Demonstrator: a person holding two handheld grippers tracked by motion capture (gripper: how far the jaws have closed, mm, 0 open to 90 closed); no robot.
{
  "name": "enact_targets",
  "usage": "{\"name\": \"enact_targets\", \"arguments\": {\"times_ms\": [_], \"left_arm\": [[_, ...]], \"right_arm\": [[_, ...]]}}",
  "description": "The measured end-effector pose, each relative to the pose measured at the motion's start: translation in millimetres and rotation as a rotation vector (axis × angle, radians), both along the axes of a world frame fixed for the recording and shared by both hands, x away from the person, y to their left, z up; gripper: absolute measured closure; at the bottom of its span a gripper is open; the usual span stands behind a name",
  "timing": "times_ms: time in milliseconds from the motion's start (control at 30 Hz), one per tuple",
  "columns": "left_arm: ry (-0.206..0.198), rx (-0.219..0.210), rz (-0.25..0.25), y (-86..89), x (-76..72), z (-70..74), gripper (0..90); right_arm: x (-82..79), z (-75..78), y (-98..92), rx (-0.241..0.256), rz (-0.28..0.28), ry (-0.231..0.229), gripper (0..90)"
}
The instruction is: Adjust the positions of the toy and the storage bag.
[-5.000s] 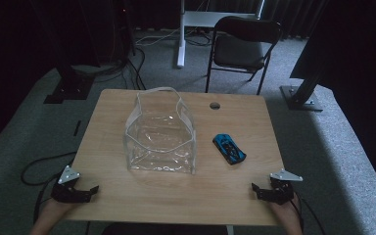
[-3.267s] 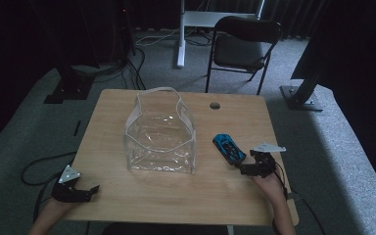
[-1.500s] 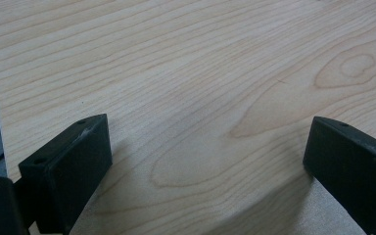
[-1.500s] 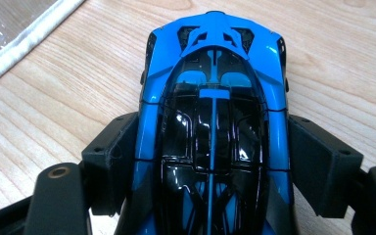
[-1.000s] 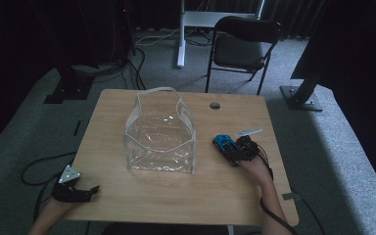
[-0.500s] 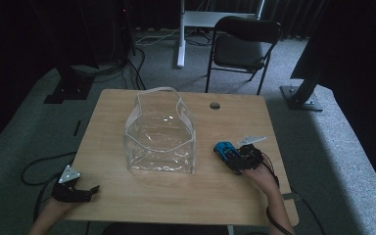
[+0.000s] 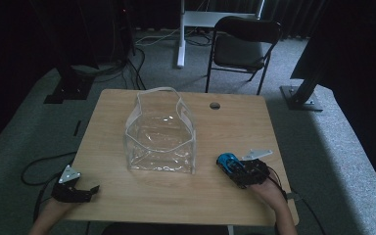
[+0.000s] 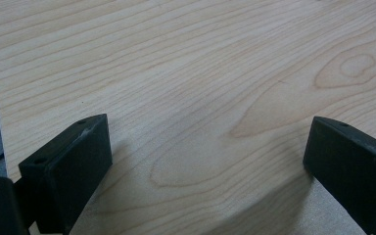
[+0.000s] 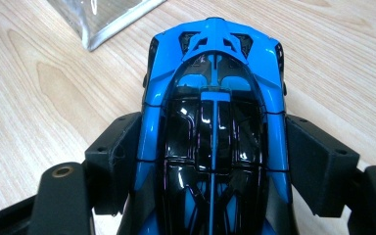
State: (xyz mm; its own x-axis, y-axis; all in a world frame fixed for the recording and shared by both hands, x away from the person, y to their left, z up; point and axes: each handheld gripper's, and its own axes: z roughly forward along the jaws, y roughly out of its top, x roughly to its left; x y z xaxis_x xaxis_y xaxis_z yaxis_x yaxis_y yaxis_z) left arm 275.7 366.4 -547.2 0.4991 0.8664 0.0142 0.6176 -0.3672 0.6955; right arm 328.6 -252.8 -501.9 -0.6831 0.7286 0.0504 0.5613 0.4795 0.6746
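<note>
A blue and black toy car sits between the jaws of my right gripper, which press on both its sides; in the high view the toy car is at the table's right front, with the right gripper shut on it. A clear plastic bag with a white handle stands upright in the middle of the table; its corner lies just left of the car. My left gripper rests at the table's front left corner, open over bare wood.
The wooden table has a round cable hole near its far edge. A black folding chair stands behind the table. Cables lie on the grey carpet at the left.
My right gripper went from the table's front right corner to the car, closed on it and drew it a little toward the front edge. The left gripper stayed put.
</note>
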Motion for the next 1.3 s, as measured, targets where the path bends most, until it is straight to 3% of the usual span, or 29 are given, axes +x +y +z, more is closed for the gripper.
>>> {"name": "enact_targets", "arguments": {"times_ms": [800,1300], "left_arm": [[0.000,0.000,0.002,-0.2,-0.1,0.0,4.4],[0.001,0.001,0.001,-0.1,-0.1,0.0,4.4]], "right_arm": [[-69.8,-9.5,1.7,-0.024,0.115,0.046,26.4],[-82.4,-22.0,8.5,-0.039,0.153,0.075,26.3]]}}
